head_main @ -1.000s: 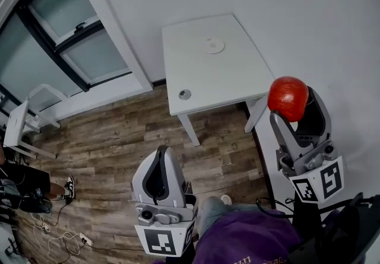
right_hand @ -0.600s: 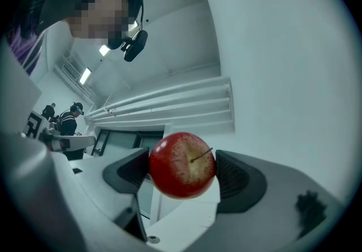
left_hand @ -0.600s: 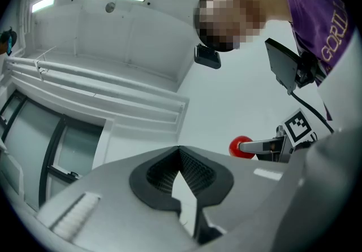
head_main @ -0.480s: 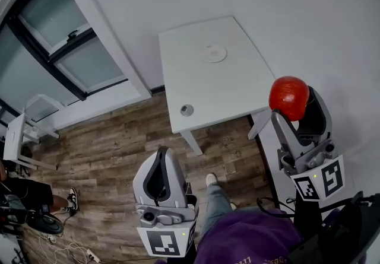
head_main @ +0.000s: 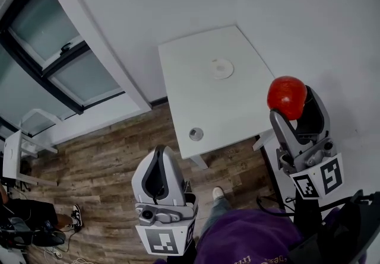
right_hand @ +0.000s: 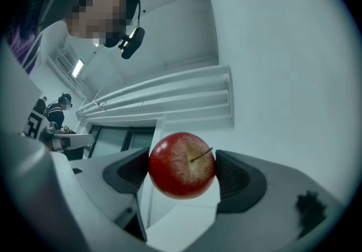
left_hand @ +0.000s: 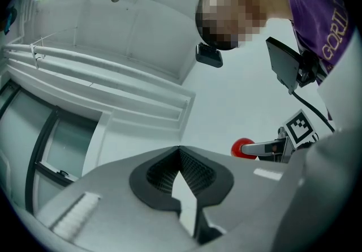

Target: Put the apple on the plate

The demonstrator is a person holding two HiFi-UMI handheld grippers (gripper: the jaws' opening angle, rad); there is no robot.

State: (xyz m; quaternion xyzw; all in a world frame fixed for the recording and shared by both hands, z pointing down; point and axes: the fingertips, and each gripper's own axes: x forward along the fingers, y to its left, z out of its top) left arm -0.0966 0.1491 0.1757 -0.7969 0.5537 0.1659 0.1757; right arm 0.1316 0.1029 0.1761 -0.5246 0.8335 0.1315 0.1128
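As it hovers, right hand-held gripper clamps apple — jaws part-open.

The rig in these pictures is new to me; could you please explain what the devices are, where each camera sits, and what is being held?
A person holds a two-jaw gripper in each hand; there is no robot arm. The head view comes from a camera on the person's head, looking steeply down at a white table. Each of the other two views comes from a camera riding on one gripper, looking along its jaws. The left gripper is shut and empty. The right gripper is clamped on a red apple, held up in the air. On the table lie a small white plate, with nothing on it yet, and a small grey round object near the front edge.
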